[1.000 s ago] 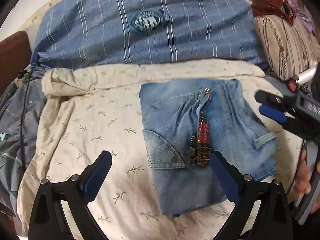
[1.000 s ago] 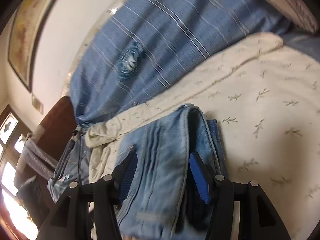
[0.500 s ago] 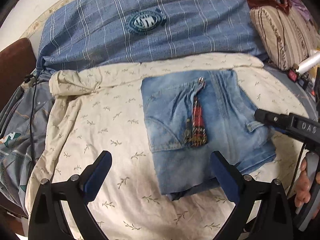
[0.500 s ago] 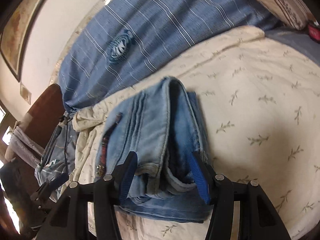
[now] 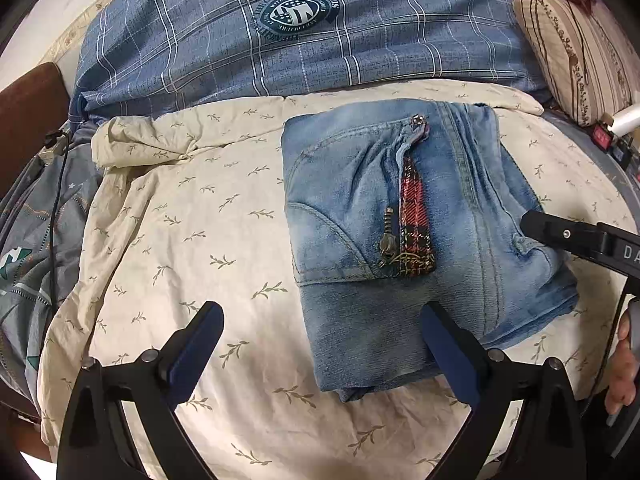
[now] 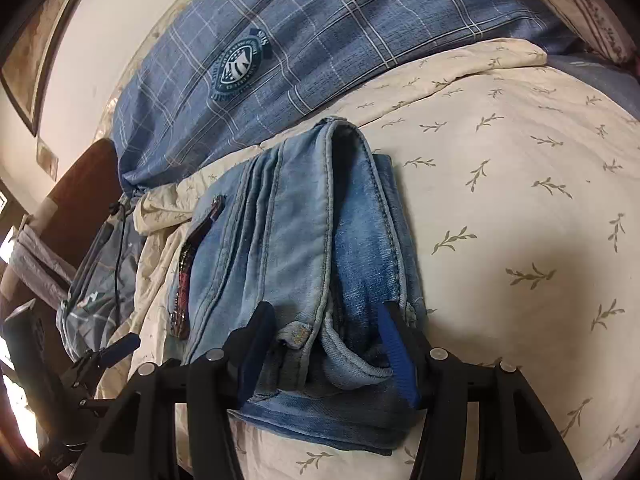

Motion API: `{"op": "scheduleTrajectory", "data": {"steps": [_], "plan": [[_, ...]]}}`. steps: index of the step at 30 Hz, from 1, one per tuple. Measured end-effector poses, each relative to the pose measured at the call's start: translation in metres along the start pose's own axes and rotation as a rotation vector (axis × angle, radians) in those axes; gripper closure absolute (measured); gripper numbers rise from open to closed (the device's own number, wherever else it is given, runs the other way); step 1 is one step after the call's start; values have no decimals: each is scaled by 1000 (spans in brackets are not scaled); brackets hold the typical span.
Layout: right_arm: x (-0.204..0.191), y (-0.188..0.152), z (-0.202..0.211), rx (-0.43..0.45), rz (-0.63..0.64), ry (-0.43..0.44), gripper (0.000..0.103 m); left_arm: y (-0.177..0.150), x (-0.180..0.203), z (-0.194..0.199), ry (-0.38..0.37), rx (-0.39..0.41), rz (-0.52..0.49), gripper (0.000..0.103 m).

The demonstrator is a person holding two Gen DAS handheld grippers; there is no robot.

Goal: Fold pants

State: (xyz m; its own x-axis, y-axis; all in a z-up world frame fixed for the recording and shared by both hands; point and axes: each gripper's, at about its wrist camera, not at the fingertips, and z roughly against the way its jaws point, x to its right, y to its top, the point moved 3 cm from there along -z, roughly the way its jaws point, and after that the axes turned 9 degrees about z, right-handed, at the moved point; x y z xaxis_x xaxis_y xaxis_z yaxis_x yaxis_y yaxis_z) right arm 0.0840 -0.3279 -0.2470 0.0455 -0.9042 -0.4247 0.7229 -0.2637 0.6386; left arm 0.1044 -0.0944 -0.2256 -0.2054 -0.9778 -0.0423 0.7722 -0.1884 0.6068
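Note:
Light-blue jeans lie folded into a thick rectangle on a cream leaf-print sheet, with the zip and a red plaid lining facing up. My left gripper hovers open over the stack's near edge, its right finger above the denim and nothing between the pads. My right gripper is shut on the stack's right end, the bundled layers filling the space between its blue pads. In the left wrist view only its upper finger shows, lying on top of the jeans; the lower one is hidden.
A blue plaid pillow with a round badge lies behind the jeans. At the far right there is a striped cushion. Grey bedding and a black cable hang at the left beside a brown headboard. A person's hand shows at the right edge.
Both grippers have sunk toward the bed. The right gripper has brought the jeans' raised end down, so the stack now lies flatter on the sheet, still between its pads.

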Motion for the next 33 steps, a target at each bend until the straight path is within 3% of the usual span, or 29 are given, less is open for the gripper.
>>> {"op": "scheduleTrajectory", "data": {"steps": [6, 11, 14, 17, 21, 25, 29, 33], "plan": [[0, 0, 0, -5, 21, 16, 45, -2, 3, -4, 22, -13, 8, 3], [1, -1, 6, -5, 17, 28, 45, 3, -7, 2, -19, -66, 60, 3], [3, 1, 17, 6, 0, 45, 45, 9, -13, 22, -71, -34, 80, 3], [2, 5, 36, 72, 10, 37, 44, 22, -20, 46, -111, 24, 94, 3], [-10, 9, 53, 158, 59, 55, 44, 38, -29, 51, -53, 62, 101, 3], [-34, 8, 53, 167, 167, 45, 44, 39, -34, 25, 29, 7, 111, 3], [-48, 2, 40, 115, 260, -15, 44, 25, -27, 0, 87, -62, 80, 3], [-35, -7, 13, -7, 274, -111, 41, 13, -17, -14, 98, -89, 53, 3]]}}
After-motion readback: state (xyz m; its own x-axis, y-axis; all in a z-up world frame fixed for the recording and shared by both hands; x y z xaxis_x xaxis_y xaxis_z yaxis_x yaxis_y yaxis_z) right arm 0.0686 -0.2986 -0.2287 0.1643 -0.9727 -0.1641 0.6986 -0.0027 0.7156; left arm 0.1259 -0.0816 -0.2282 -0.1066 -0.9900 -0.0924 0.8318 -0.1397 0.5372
